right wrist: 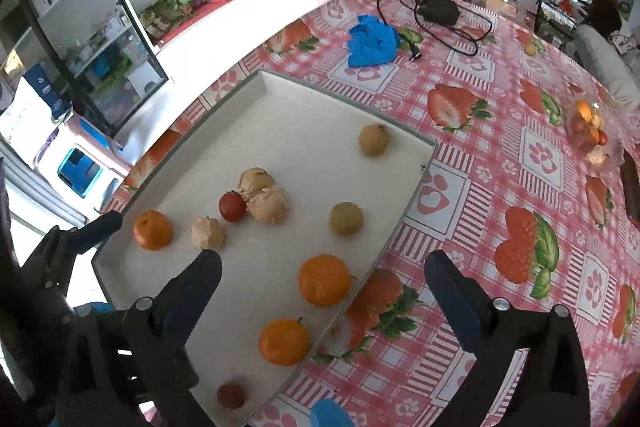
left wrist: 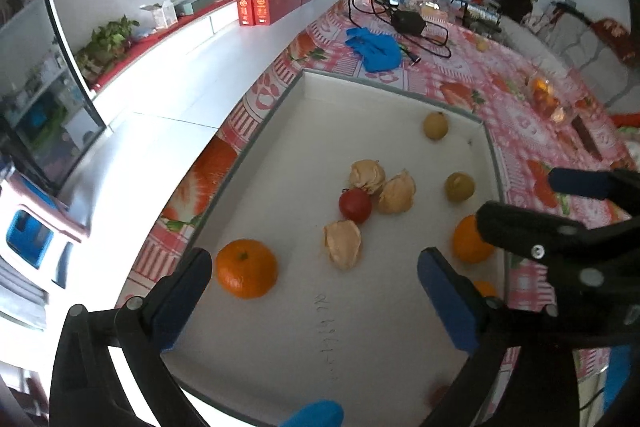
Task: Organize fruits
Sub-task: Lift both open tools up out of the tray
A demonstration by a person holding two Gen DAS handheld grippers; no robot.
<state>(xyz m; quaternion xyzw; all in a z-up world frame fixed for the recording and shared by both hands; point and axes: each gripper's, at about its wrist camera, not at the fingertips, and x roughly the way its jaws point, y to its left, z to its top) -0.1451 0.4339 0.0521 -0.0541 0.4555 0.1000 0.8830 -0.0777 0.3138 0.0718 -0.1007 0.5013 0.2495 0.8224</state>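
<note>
The fruit I am sorting lies loose in a shallow white tray [right wrist: 416,183] on the table. In the right wrist view I count three oranges: one at the tray's left edge [right wrist: 152,230], one near the right rim [right wrist: 324,279] and one nearer to me just below it [right wrist: 283,341]. A red cherry tomato [right wrist: 232,206] sits in the middle, touching a pair of papery husked physalis [right wrist: 262,197]; a third physalis [right wrist: 207,233] lies apart, between the tomato and the left orange. Two dull green-yellow round fruits rest further right, one mid-tray [right wrist: 346,219] and one near the far corner [right wrist: 373,139]. A small dark red fruit [right wrist: 231,395] lies at the near end of the tray, too blurred for me to name.

My right gripper [right wrist: 322,275] hangs above the tray's right rim with its jaws spread wide, gripping nothing; the near-right orange shows in the gap between them. My left gripper [left wrist: 314,273] hovers over the near part of the tray, also spread wide and empty, with the left orange [left wrist: 247,268] just inside its left finger [left wrist: 188,291] and the lone physalis [left wrist: 343,244] between the fingers.

The tray stands on a red-and-white checked tablecloth printed with strawberries [right wrist: 500,163]. Beyond the tray lie a crumpled blue cloth [right wrist: 372,42] and a black power adapter with its coiled cable [right wrist: 440,11]. Far right on the table is a clear bag holding more fruit [right wrist: 591,131].
</note>
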